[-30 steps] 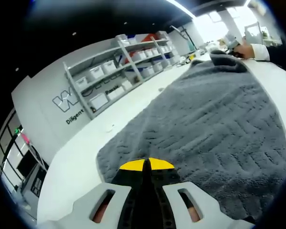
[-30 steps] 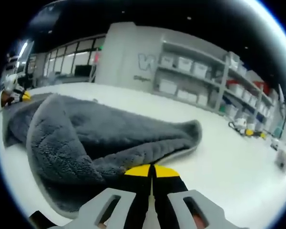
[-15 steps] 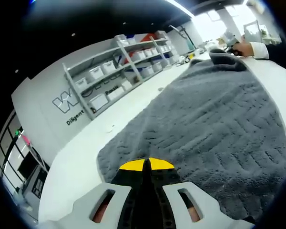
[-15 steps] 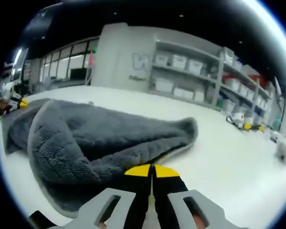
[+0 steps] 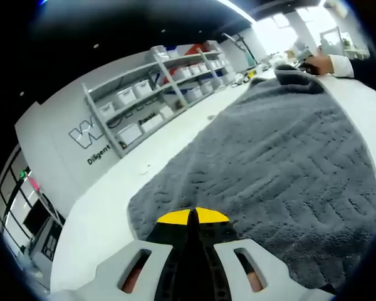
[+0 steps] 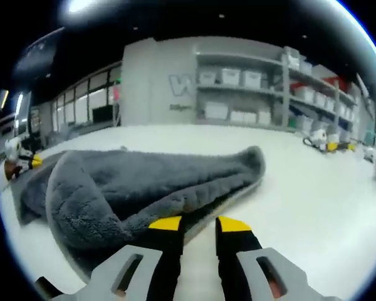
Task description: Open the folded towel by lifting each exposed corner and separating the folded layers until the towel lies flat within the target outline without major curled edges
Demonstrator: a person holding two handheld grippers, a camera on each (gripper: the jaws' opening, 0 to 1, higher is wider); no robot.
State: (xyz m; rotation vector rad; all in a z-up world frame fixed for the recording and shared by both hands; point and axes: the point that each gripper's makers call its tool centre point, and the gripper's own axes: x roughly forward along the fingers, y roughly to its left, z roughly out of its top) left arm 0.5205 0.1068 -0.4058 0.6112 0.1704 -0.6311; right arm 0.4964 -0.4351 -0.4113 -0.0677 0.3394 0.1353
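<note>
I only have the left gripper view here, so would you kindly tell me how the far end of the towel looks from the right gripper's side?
Observer: In the right gripper view, the grey towel has a thick layer folded back over itself, not flat.
Operator: Thank you. Is the right gripper gripping it?
Observer: No, the right gripper has its jaws apart, the towel's edge just ahead of them.
Operator: And my own gripper from there?
Observer: The left gripper sits at the towel's far end.
</note>
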